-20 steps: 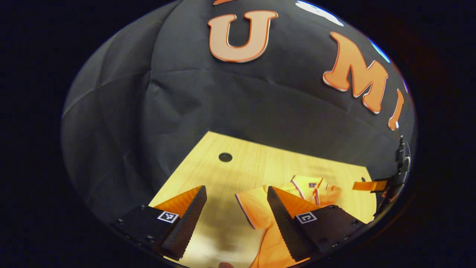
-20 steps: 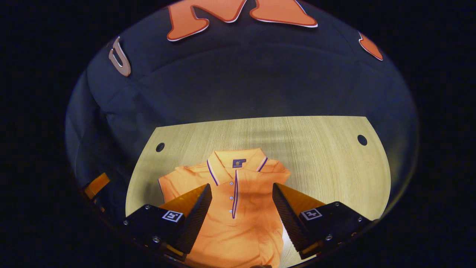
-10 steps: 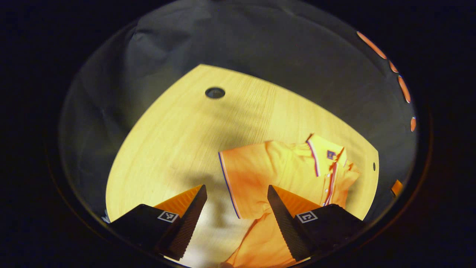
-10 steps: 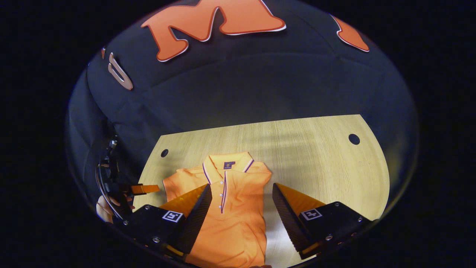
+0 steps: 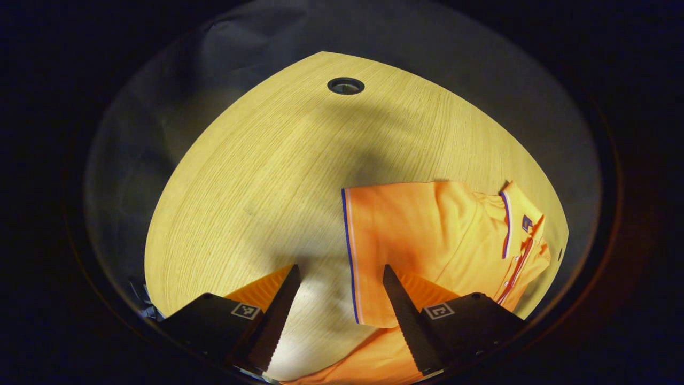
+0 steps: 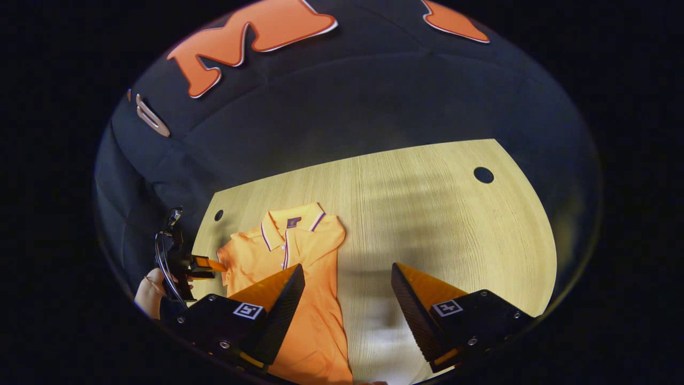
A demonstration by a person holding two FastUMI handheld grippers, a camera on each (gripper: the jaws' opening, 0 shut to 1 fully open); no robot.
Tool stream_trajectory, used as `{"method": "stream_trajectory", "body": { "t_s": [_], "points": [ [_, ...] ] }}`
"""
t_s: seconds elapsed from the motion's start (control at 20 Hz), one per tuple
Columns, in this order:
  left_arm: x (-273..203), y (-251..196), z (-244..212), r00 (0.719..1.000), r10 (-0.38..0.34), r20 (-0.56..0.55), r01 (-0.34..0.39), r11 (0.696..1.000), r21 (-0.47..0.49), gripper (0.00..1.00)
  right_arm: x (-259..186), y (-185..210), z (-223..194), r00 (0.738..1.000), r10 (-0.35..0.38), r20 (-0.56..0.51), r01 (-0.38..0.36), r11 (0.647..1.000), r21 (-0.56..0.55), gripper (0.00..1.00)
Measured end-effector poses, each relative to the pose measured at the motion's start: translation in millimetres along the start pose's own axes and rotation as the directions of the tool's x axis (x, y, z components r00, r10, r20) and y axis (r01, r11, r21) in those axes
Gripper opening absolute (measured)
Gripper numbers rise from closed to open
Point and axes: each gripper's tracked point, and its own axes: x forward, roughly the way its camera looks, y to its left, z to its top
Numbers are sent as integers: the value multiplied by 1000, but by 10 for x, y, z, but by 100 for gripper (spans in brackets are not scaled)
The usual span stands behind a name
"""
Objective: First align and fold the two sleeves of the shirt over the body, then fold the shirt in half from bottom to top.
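Note:
An orange polo shirt [image 5: 438, 230] lies face up on the wooden table [image 5: 256, 176], collar [image 5: 512, 214] to the right. Its left sleeve is spread flat, and the sleeve's blue-and-white hem [image 5: 348, 251] runs down between my left gripper's fingers, close to the right one. The left gripper [image 5: 340, 270] is open and low over that hem. In the right gripper view the shirt [image 6: 299, 251] sits at the left and its right edge runs straight. My right gripper [image 6: 347, 267] is open above bare table beside that edge. The left gripper [image 6: 200, 263] and a hand [image 6: 147, 289] show at the sleeve.
Round holes pierce the tabletop near its far corners [image 5: 346, 85] [image 6: 483, 175] [image 6: 218, 215]. The black cloth wall [image 6: 347, 107] closes in behind the table. Bare wood [image 6: 454, 224] stretches to the right of the shirt.
The left gripper has tipped down and closed in on the spread sleeve's hem. The right gripper has shifted right, from over the shirt's placket to the bare table beside it.

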Motion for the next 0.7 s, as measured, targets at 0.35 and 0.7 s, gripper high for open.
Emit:
{"method": "stream_trajectory", "body": {
  "t_s": [0.35, 0.7],
  "points": [
    [10, -275, 105, 993, -40, 110, 38, 999, 17, 1, 14, -135, -99, 1000, 13, -9, -13, 1000, 16, 99],
    [-260, -347, 223, 982, -101, 162, 95, 994, 48, 1, -7, -239, -110, 1000, 18, -9, -18, 999, 26, 99]
  ]
}}
